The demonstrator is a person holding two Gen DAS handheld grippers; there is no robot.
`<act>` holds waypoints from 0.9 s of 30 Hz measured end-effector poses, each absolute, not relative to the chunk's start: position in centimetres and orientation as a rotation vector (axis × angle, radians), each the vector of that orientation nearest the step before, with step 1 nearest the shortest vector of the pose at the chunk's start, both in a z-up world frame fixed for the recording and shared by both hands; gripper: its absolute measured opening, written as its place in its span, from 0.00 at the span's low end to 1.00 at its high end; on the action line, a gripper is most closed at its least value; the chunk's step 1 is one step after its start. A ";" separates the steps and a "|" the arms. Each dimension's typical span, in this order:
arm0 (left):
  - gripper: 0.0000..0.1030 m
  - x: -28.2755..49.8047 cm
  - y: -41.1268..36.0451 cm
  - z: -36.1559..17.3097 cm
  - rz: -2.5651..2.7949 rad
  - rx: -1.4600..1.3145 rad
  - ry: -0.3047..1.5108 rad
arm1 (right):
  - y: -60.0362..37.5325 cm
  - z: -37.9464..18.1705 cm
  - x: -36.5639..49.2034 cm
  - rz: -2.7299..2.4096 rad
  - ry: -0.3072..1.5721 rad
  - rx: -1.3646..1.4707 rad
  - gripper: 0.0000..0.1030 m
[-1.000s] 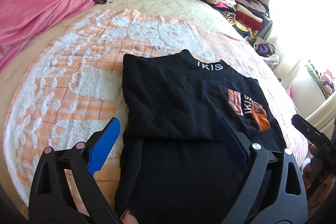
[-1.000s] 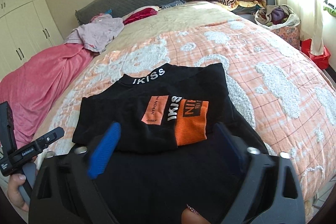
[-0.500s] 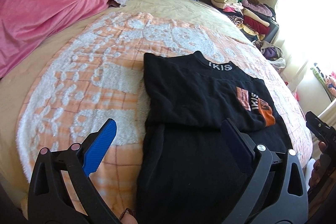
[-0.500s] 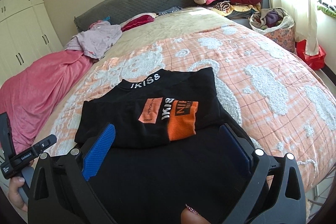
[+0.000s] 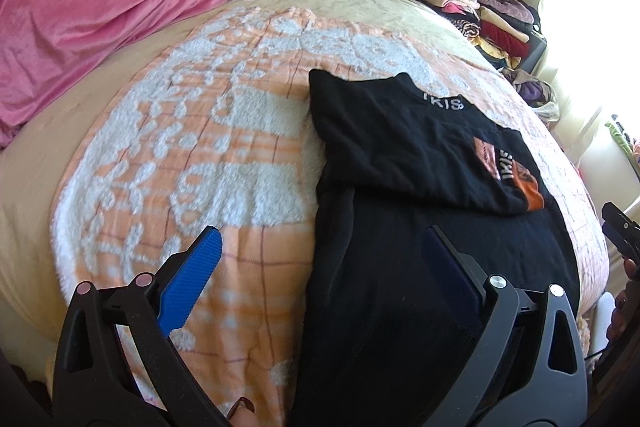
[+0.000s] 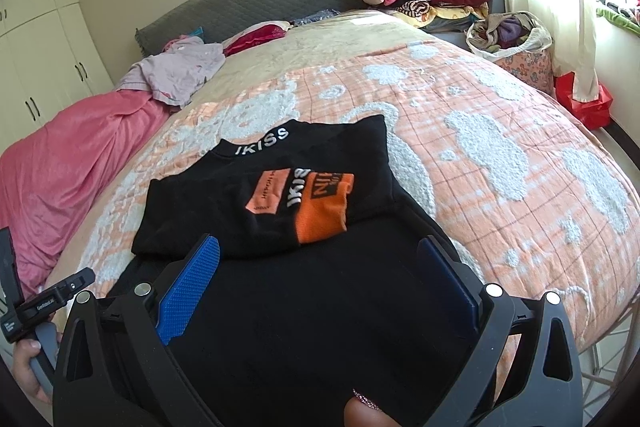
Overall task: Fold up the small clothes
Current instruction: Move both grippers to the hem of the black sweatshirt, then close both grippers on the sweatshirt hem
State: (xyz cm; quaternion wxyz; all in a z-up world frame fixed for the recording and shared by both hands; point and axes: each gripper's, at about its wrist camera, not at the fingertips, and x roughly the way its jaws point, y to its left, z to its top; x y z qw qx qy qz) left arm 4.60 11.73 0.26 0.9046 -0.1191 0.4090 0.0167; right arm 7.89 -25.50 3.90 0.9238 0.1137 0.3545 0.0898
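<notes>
Progress looked to us about halfway: the black top [image 6: 276, 195] lay on the orange-and-white blanket [image 6: 500, 163] with its upper part already doubled over, the orange print patch [image 6: 316, 207] facing up and upside down, and the collar lettering at twelve o'clock of the fold. We judged the long lower half — the plain black stretch at six o'clock, running toward us — not yet folded up, so at least one more fold was left.

We held the left gripper [image 5: 320, 259] with its jaws spread wide and nothing between them; it straddled the garment's nine o'clock edge, one blue ribbed pad [image 5: 192, 279] over bare blanket. Those jaws had just been opening. Our right gripper [image 6: 320, 267] hung likewise spread and empty above the lower half.

Cloth read as a soft, matte knit that sagged flat, thick enough to leave a rounded step at the fold line. Beneath it the blanket was tufted — raised fleecy white shapes on a flat checked ground, likely grippy against the knit
</notes>
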 end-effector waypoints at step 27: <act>0.91 -1.3 10.9 -3.8 0.005 -0.236 0.934 | -28.9 -0.6 3.7 0.152 0.810 0.198 0.96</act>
